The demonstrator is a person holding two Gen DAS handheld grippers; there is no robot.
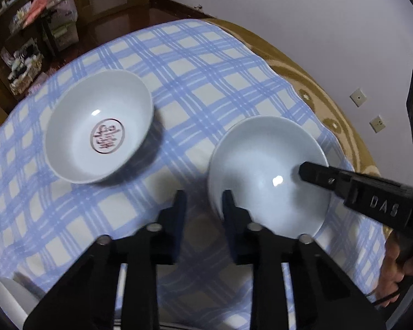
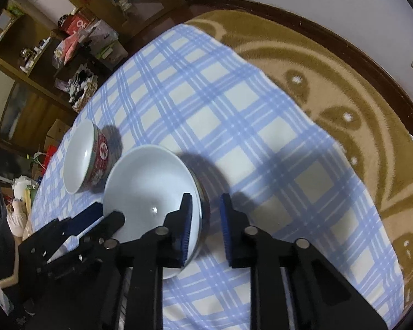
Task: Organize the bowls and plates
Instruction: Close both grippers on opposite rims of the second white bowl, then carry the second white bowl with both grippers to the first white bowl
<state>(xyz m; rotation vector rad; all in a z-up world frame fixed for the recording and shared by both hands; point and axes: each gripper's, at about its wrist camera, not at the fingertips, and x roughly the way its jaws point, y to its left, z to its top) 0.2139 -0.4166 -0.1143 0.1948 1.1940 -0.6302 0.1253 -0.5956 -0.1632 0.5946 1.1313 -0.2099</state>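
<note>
Two bowls stand on a blue checked cloth (image 1: 195, 77). The plain white bowl (image 1: 267, 176) is at the right in the left wrist view. My left gripper (image 1: 203, 200) is open, with the bowl's near-left rim between its fingers. My right gripper (image 2: 205, 209) is open astride the same bowl's (image 2: 148, 192) right rim: one finger is inside, one outside. One right finger (image 1: 316, 176) shows over the bowl's inside in the left view. The second bowl (image 1: 99, 129), with a red emblem inside and a red patterned outside (image 2: 99, 162), stands apart at the left.
The cloth covers a brown and beige patterned blanket (image 2: 330, 82) near a white wall. The edge of a white dish (image 1: 8, 299) shows at lower left. Wooden shelves (image 2: 55, 55) with clutter stand beyond the far edge.
</note>
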